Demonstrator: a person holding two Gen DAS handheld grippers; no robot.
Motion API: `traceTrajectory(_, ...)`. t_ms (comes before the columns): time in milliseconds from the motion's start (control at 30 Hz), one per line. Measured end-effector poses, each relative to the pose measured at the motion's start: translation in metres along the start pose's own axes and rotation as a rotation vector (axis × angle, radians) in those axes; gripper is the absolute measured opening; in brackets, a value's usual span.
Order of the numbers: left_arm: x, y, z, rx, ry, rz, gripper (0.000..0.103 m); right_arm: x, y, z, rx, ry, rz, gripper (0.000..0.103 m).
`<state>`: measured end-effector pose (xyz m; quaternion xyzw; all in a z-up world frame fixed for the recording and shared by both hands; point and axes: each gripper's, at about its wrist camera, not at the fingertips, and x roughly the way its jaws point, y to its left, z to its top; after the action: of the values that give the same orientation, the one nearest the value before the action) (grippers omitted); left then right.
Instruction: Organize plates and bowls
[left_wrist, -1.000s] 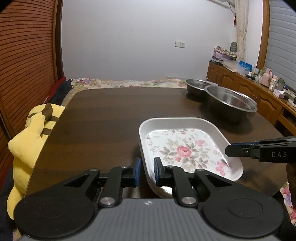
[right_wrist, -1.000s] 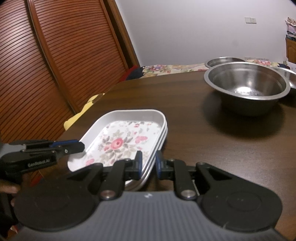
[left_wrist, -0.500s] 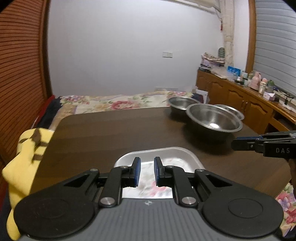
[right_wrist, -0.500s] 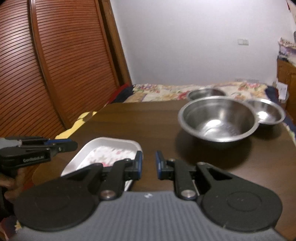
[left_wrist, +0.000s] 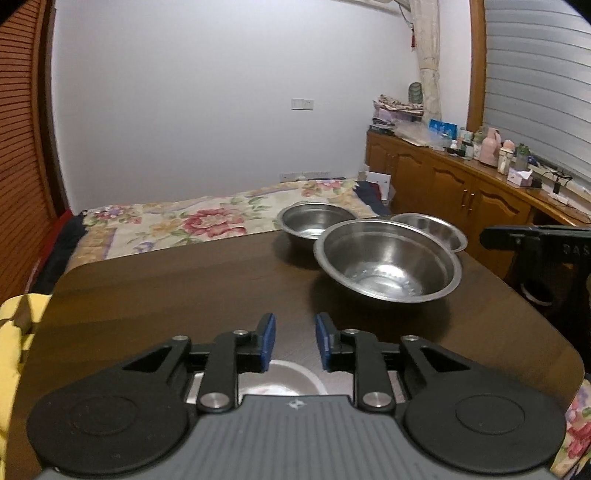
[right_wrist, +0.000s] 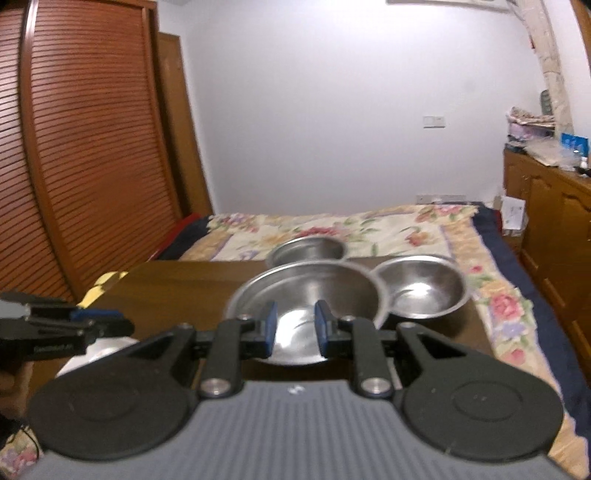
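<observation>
Three steel bowls stand at the table's far right. The large bowl (left_wrist: 388, 264) (right_wrist: 306, 295) is nearest, a smaller bowl (left_wrist: 316, 221) (right_wrist: 306, 251) is behind it and another small bowl (left_wrist: 430, 229) (right_wrist: 421, 291) is to its right. The stacked floral plates (left_wrist: 284, 380) (right_wrist: 99, 349) lie just under my left gripper, mostly hidden. My left gripper (left_wrist: 294, 343) is open and empty above the plates' far edge. My right gripper (right_wrist: 294, 328) is open and empty, raised in front of the large bowl. Each gripper shows in the other's view: right (left_wrist: 535, 236), left (right_wrist: 74, 328).
The dark wooden table (left_wrist: 184, 295) has rounded corners. A yellow plush toy (left_wrist: 14, 332) lies at its left edge. A bed with a floral cover (right_wrist: 369, 225) lies beyond the table. A wooden cabinet (left_wrist: 461, 188) with small items runs along the right wall.
Both grippers have lifted and tilted up away from the plates. The plates have slid out of view beneath them, and the three bowls now fill the middle of both views.
</observation>
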<state>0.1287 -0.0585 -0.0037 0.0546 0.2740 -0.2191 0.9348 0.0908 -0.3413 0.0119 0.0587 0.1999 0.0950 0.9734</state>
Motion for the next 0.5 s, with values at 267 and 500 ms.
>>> traceTrajectory(267,0.029,-0.01,0.011,-0.039,0.009,-0.02,0.039,0.028,-0.035,-0.001,0.013,0.011,-0.034,0.035)
traceTrajectory(500,0.058,-0.014,0.02,-0.061,0.033,-0.013,0.041,0.048,-0.045,-0.007,0.01,0.053,0.005,0.042)
